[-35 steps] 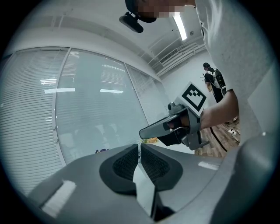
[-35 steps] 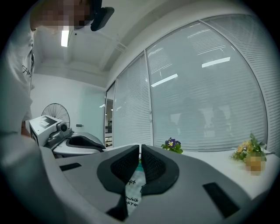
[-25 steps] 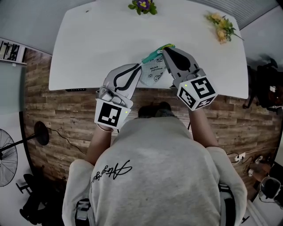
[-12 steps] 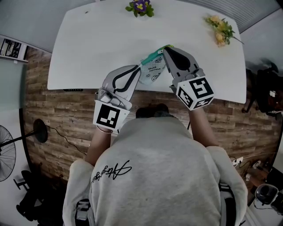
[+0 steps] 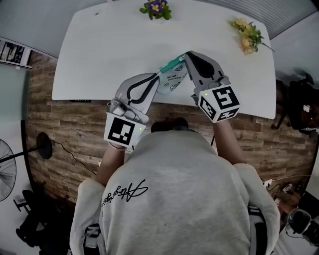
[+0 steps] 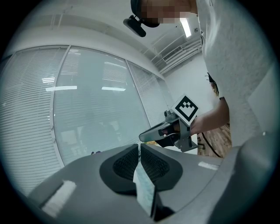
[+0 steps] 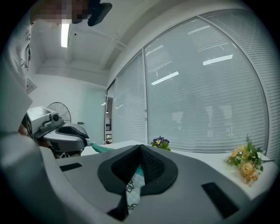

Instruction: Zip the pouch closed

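A pale pouch (image 5: 173, 80) with small printed drawings and a green zipper edge (image 5: 171, 63) hangs in the air over the table's near edge, stretched between both grippers. My left gripper (image 5: 157, 75) is shut on its left end, and the cloth (image 6: 144, 192) shows pinched between the pads. My right gripper (image 5: 186, 56) is shut on the right upper end, where printed cloth (image 7: 132, 194) and a bit of green sit between its jaws. The left gripper view shows the right gripper (image 6: 168, 131), and the right gripper view shows the left gripper (image 7: 65, 133) with the green zipper (image 7: 101, 148) running from it.
The white table (image 5: 109, 50) carries a purple flower pot (image 5: 158, 7) at its far edge and yellow flowers (image 5: 247, 32) at the far right. Window blinds stand behind the table. A fan (image 5: 6, 172) stands on the wooden floor to the left.
Both grippers have shifted slightly with the pouch held between them. The green end that poked past the right gripper's tip no longer shows. Both grips look the same.
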Motion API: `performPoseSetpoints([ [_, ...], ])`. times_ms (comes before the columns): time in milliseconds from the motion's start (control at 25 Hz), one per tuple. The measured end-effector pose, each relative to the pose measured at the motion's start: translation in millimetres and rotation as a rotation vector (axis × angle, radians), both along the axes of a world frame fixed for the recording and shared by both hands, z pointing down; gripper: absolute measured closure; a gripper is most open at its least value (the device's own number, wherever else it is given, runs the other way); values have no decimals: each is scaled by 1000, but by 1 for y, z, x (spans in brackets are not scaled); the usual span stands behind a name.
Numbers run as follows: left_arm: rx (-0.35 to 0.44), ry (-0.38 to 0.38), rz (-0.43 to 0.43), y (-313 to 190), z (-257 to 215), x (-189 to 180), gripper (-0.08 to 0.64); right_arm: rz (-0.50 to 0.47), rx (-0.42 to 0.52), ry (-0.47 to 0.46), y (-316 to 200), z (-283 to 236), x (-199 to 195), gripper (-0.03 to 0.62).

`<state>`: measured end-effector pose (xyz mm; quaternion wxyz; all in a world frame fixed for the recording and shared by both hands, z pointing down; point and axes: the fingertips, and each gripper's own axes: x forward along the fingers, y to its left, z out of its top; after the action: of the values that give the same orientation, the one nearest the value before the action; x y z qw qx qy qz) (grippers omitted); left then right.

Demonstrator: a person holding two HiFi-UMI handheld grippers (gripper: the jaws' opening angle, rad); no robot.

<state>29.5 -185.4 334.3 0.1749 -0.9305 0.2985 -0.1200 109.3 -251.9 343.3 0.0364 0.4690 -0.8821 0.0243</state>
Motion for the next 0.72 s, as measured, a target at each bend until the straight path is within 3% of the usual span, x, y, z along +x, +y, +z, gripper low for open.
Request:
performPoseSetpoints([
  [200,13,12,-17,-1,-5,-2,543,72,2,4,-9,-1,22,592],
  [360,-68,137,-94,-9,-7,-17,543,103,-18,-62,-15,-6,54,592],
  [560,-42,76,-78,-6,-1,-10,543,-79,-95,-164,-3,1,29,586],
  [640,-37,53,-64,-4,0,-6,543,-155,-122,-174,4,7,13,503],
  [720,-39,46,-52,-2,2,-3,543,-213,-141,-157,8,13,1,463],
])
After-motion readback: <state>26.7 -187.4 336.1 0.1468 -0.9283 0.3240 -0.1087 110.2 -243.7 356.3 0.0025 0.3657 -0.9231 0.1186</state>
